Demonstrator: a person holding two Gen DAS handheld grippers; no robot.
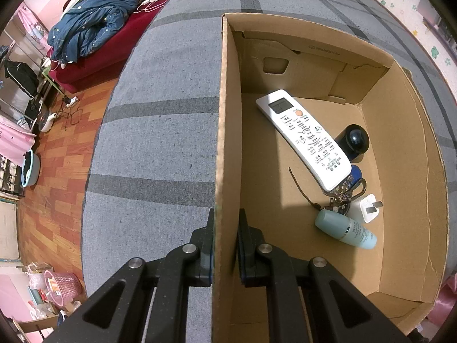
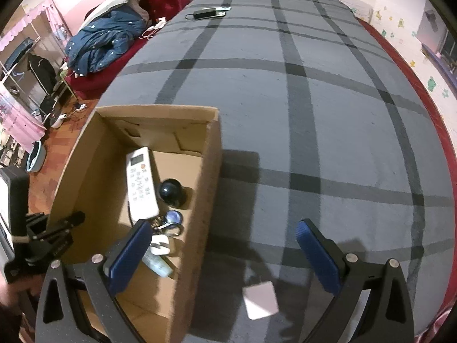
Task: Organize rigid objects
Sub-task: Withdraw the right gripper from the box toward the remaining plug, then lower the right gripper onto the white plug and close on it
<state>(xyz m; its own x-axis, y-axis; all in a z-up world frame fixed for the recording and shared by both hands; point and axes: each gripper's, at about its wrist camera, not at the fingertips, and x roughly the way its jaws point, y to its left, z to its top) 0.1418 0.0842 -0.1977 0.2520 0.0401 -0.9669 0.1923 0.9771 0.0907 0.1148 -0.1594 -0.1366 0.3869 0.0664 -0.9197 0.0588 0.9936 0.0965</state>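
Grey plaid bed (image 2: 314, 108): left tool (image 1: 225, 228) pinches box wall (image 1: 225, 131), steep down; right tool (image 2: 225, 245) wide, empty.

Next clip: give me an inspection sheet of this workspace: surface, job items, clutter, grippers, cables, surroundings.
Surface: grey plaid bedspread, cardboard box on it.
Job's things: in the box, white remote, dark round-capped bottle, teal bottle, white plug, keys; pale square card on the bedspread outside.
Clutter: dark device at the far end.
Grippers: left gripper clamped on the box wall; right gripper open, empty.
Cables: white leads on the red sofa.
Surroundings: wood floor, pink basket.
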